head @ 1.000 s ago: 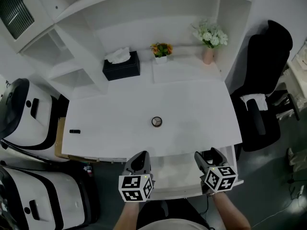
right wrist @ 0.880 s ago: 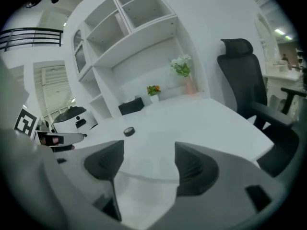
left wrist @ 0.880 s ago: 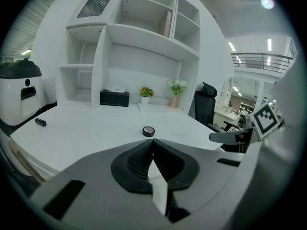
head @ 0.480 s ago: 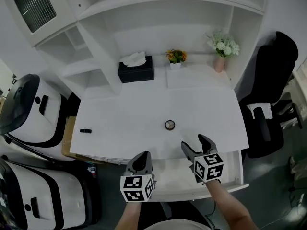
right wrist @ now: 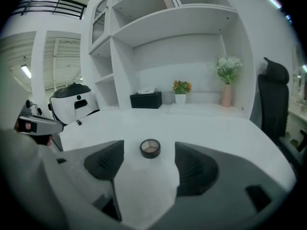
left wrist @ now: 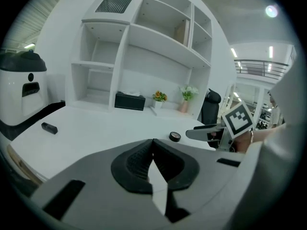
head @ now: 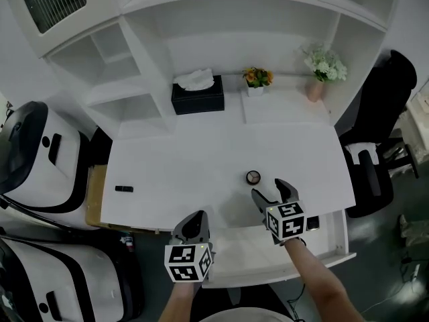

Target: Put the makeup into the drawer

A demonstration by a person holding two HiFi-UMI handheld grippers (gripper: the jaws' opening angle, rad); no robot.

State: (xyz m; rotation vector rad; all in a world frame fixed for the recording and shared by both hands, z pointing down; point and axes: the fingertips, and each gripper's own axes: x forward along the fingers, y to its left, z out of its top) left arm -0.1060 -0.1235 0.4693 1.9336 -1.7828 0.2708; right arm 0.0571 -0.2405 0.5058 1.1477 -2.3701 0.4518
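The round makeup compact is lying on the white desk, not yet picked up. The right gripper is hovering just short of the compact, its jaws standing wide apart and framing it without touching. The left gripper is hanging well off to the compact's near left, jaws pressed together on nothing. The open drawer is waiting nearer than the compact. The approach seems to be in hand; next, the right gripper should straddle the compact and close.
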